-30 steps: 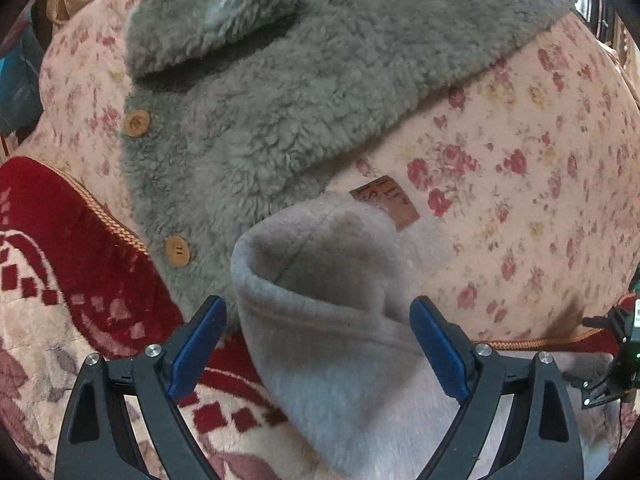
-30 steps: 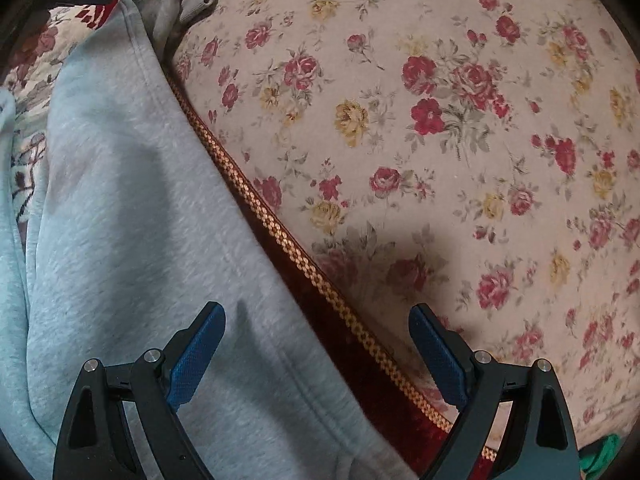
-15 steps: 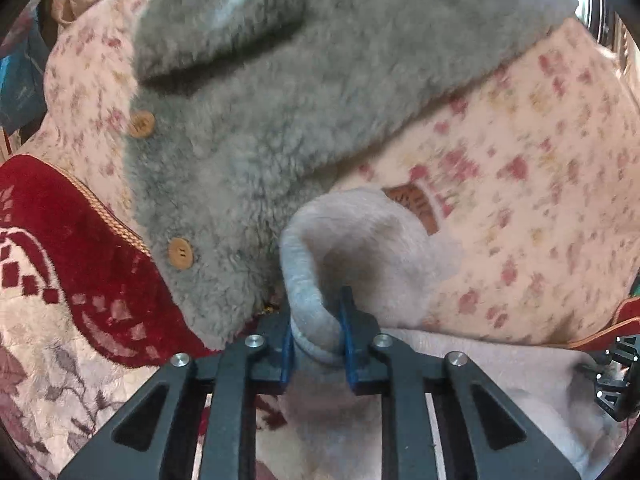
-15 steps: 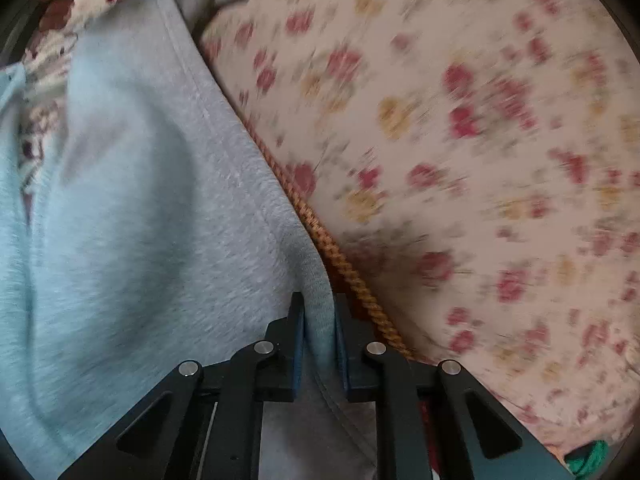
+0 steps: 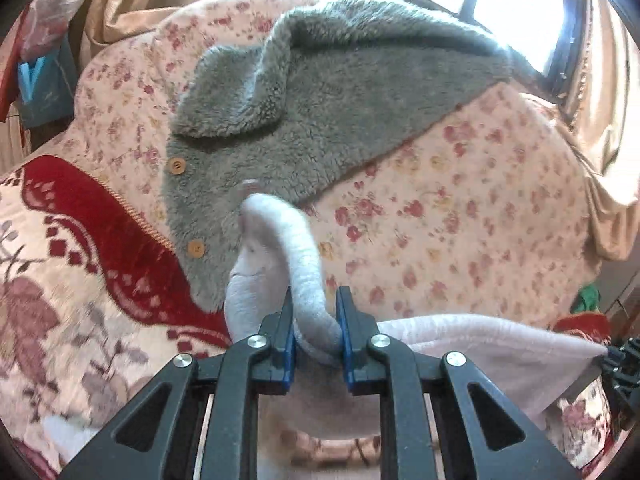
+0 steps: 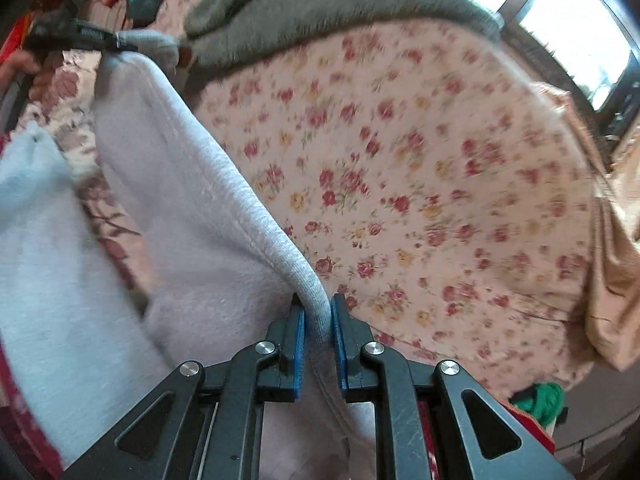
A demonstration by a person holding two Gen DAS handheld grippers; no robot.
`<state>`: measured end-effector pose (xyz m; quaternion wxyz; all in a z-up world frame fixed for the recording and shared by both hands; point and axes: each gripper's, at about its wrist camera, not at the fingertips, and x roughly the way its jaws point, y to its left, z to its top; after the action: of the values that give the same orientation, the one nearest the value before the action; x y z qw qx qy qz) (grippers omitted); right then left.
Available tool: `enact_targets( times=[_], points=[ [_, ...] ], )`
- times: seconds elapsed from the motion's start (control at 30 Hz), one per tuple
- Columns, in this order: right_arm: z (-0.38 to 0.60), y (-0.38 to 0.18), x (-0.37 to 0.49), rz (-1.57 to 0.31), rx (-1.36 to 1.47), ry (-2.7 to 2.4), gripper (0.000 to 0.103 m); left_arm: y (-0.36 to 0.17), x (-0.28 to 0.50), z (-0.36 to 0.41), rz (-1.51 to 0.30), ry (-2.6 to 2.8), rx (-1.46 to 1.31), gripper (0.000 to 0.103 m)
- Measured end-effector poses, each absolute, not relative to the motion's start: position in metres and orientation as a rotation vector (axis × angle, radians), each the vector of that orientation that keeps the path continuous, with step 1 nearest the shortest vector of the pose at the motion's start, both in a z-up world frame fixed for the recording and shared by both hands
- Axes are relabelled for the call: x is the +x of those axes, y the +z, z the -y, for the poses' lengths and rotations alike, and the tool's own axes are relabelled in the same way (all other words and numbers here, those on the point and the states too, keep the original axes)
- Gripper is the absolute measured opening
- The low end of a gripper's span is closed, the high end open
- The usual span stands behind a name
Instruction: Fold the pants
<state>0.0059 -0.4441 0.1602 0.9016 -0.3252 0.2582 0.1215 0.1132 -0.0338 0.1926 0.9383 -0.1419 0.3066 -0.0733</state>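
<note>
**Both grippers clamped on the grey pants, fabric lifted off the bed**

The left gripper (image 5: 316, 336) had its 2 blue-padded jaws drawn in tight on a rolled edge of the light grey fleece pants (image 5: 480, 340). The pinched cloth rose in a loop above the jaws, and a stretched sheet of the same fabric ran off to the right edge of the left wrist view, where the black tip of the other tool (image 5: 620, 360) held it.

The right gripper (image 6: 318, 324) was likewise closed narrow on a ribbed grey hem of the pants (image 6: 192, 216). From those jaws the hem ran up and left as a taut band to the far corner, where the left tool (image 6: 76, 36) gripped it and part of a hand (image 6: 20, 68) showed beside it. The garment hung between the 2 tools, raised above the red and cream patterned blanket (image 5: 80, 280).

Behind the pants lay a cream quilt printed with small red roses (image 6: 420, 184). A shaggy grey-green fleece jacket with round wooden buttons (image 5: 320, 112) was spread across the quilt's far side. A bright window (image 5: 516, 4) stood at the upper right, with a tan curtain (image 5: 612, 128) beside it.
</note>
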Motion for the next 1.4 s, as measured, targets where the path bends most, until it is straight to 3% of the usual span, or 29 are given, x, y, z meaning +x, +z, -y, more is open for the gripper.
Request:
enact_targets(
  times=[0.23,0.47,0.73,0.97,1.03,1.1,1.17,1.3,1.4],
  points=[
    [0.442,0.136,-0.092,-0.550,-0.635,0.333,0.012,0.174,0.018,0.010,-0.594,-0.170,-0.347,0.017],
    [0.430,0.064,-0.142,-0.660,-0.566,0.446,0.012,0.116,-0.062,-0.016,-0.641,-0.096,-0.420,0.017],
    [0.425,-0.004,-0.157,-0.759,-0.477,0.479,0.012,0.072,-0.100,-0.037,-0.685,-0.013,-0.500,0.017],
    [0.423,-0.018,-0.160,-0.742,-0.452,0.437,0.013,0.048,-0.111,-0.060,-0.693,0.060,-0.587,0.018],
    [0.420,-0.018,-0.161,-0.736,-0.455,0.430,0.014,0.044,-0.110,-0.066,-0.696,0.079,-0.611,0.027],
    [0.418,-0.018,-0.162,-0.729,-0.471,0.421,0.014,0.043,-0.113,-0.074,-0.675,0.128,-0.622,0.051],
    [0.419,-0.018,-0.162,-0.730,-0.469,0.422,0.014,0.044,-0.114,-0.084,-0.649,0.139,-0.666,0.055],
    [0.421,-0.018,-0.160,-0.735,-0.450,0.429,0.015,0.047,-0.109,-0.086,-0.666,0.152,-0.635,0.053],
    [0.424,-0.019,-0.159,-0.730,-0.423,0.432,0.016,0.046,-0.103,-0.085,-0.688,0.149,-0.613,0.037]
  ],
)
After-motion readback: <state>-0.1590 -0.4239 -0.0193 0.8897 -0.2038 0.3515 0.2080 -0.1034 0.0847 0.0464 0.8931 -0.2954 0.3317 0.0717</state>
